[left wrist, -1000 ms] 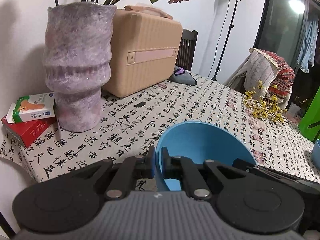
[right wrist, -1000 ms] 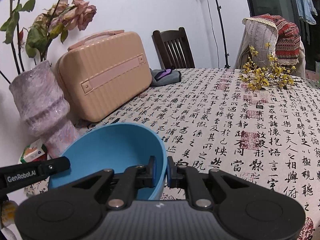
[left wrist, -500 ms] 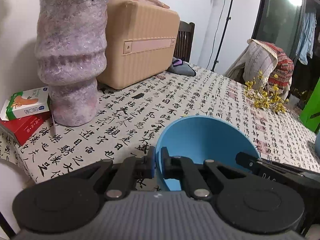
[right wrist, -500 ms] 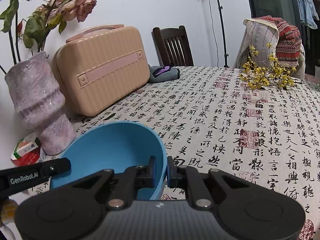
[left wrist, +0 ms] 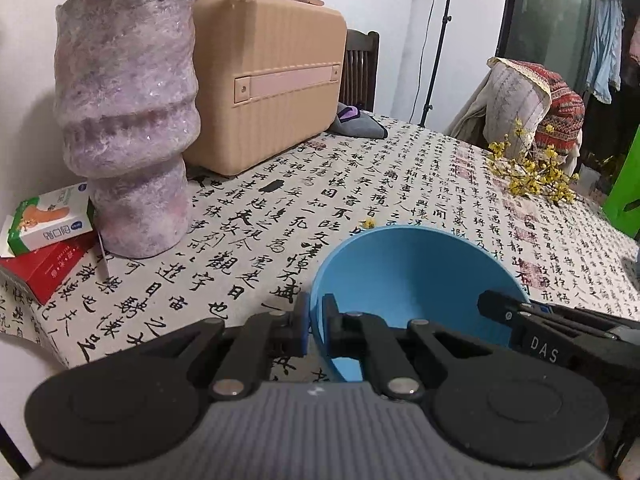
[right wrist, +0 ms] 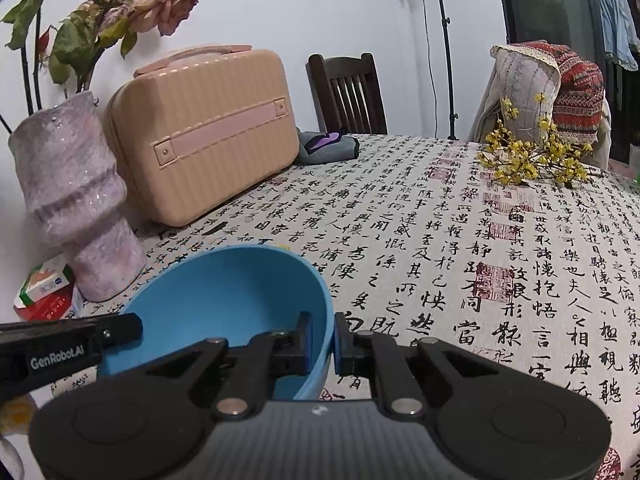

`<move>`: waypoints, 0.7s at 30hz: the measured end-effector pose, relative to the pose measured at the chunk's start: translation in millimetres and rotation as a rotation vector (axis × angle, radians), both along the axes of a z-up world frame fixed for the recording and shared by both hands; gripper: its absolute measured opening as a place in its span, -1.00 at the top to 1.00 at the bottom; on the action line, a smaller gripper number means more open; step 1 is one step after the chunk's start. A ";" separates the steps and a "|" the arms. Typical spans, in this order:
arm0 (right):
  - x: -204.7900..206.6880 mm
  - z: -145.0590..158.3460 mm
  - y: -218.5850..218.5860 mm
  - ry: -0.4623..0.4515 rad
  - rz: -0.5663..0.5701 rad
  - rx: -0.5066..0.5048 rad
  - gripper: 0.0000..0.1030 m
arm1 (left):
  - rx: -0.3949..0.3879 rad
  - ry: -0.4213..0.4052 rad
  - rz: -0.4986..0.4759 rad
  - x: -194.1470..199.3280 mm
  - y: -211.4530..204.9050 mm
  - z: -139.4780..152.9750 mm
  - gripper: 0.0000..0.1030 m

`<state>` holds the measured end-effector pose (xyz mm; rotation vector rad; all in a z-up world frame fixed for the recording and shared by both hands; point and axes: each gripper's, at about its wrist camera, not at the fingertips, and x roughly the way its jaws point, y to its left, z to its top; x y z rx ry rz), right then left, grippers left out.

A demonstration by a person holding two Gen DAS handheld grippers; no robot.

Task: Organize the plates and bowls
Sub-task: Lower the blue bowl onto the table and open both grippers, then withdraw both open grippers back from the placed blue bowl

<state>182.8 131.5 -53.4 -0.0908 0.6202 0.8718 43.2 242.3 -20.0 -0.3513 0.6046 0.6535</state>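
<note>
A blue bowl (left wrist: 416, 276) is held at the near end of the table between both grippers. My left gripper (left wrist: 315, 322) is shut on its left rim, one finger inside and one outside. My right gripper (right wrist: 323, 340) is shut on the opposite rim of the same blue bowl (right wrist: 228, 296). Each view shows the other gripper's fingers reaching the bowl from the side: the right one (left wrist: 532, 320) and the left one (right wrist: 80, 340). The bowl is empty inside. Whether its base touches the tablecloth is hidden.
A purple-grey vase (left wrist: 124, 120) stands at the left with small boxes (left wrist: 44, 232) beside it. A beige case (left wrist: 272, 88) sits behind it, and a grey cloth (right wrist: 328, 148) beyond that. Yellow flower sprigs (right wrist: 528, 160) lie at the far right. Chairs stand past the table's patterned cloth (right wrist: 480, 240).
Both views have dipped slightly: the vase and case sit higher in frame now. The bowl stays gripped on both rims, in the same place between the fingers.
</note>
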 end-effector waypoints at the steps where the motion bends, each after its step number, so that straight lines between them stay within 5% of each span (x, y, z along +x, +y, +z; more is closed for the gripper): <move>1: 0.6 0.4 -0.8 0.004 0.002 0.006 0.74 | -0.008 -0.007 -0.002 -0.8 0.4 0.2 0.84; 4: 0.3 3.3 -5.2 -0.001 0.007 0.029 0.72 | -0.015 -0.025 -0.010 -4.1 1.8 2.3 0.71; 6: 0.2 6.6 -10.1 -0.005 0.013 0.049 0.62 | -0.017 -0.045 -0.009 -8.1 2.7 4.8 0.10; 8: -0.5 10.1 -16.9 -0.015 0.015 0.074 0.25 | -0.008 -0.076 -0.003 -14.9 2.7 8.8 -0.18; 10: -3.3 12.4 -23.6 -0.038 0.017 0.093 -0.21 | 0.019 -0.096 -0.016 -20.9 0.0 13.7 -0.21; 14: -10.8 13.8 -42.2 -0.084 0.035 0.116 -0.65 | 0.088 -0.166 -0.029 -42.4 -9.0 21.6 -1.00; 16: -18.5 12.1 -53.6 -0.123 0.051 0.122 -0.98 | 0.119 -0.203 -0.043 -54.4 -12.8 23.8 -1.00; 21: -32.8 6.3 -82.5 -0.169 0.057 0.128 -1.00 | 0.162 -0.239 -0.066 -74.4 -18.9 21.2 -1.00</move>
